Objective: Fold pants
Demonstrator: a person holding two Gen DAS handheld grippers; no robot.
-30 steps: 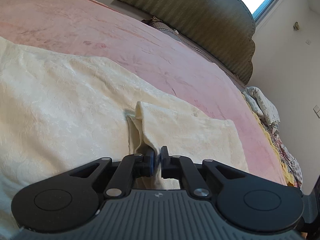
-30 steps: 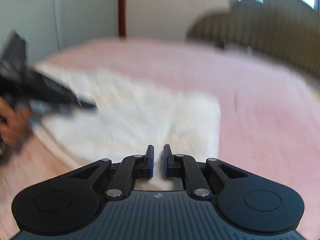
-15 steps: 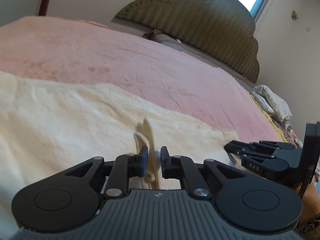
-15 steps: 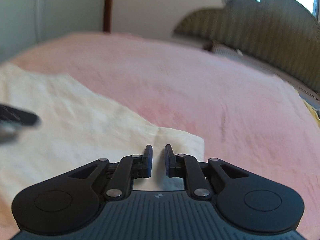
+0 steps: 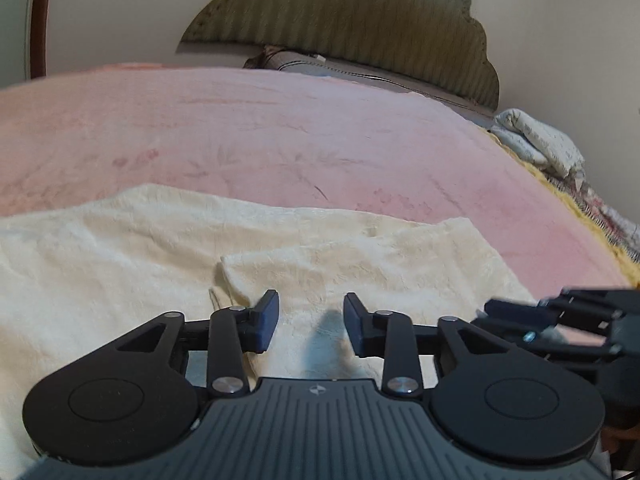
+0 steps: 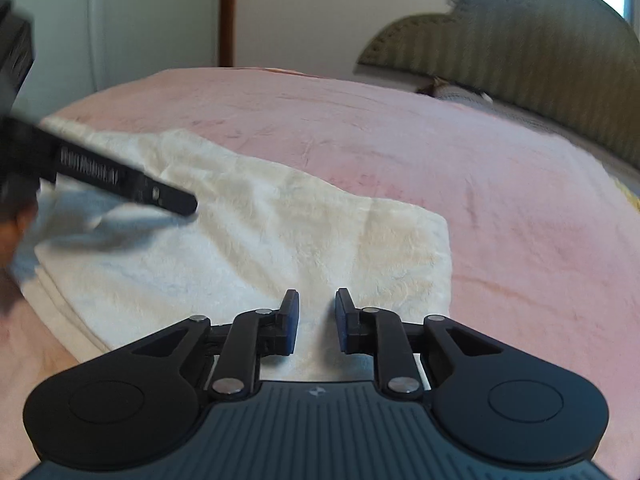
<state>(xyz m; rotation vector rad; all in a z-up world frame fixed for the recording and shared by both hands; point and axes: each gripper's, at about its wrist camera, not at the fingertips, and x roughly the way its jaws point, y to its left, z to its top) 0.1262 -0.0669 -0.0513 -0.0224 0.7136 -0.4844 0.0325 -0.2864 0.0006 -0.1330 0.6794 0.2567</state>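
Note:
Cream plush pants (image 5: 120, 248) lie spread on the pink bed, one end folded over onto the rest (image 5: 360, 264). My left gripper (image 5: 311, 322) hovers over that folded layer, its jaws opening and nothing pinched between them. In the right wrist view the same pants (image 6: 260, 240) stretch off to the left. My right gripper (image 6: 316, 318) hangs above their near right corner, jaws also opening, only cloth lying below the gap. The right gripper (image 5: 560, 320) shows at the left wrist view's right edge, and the left gripper (image 6: 120, 184) shows blurred in the right wrist view.
A pink blanket (image 5: 320, 140) covers the bed. An olive scalloped headboard (image 5: 352, 20) stands at the far end. Folded patterned bedding (image 5: 540, 144) is piled at the bed's right side. A wooden door frame (image 6: 227, 12) and a white wall lie beyond.
My left gripper let go of the cream fold, spread its jaws and drew back and up. The right gripper's jaws parted a little and it swung left over the pants' corner.

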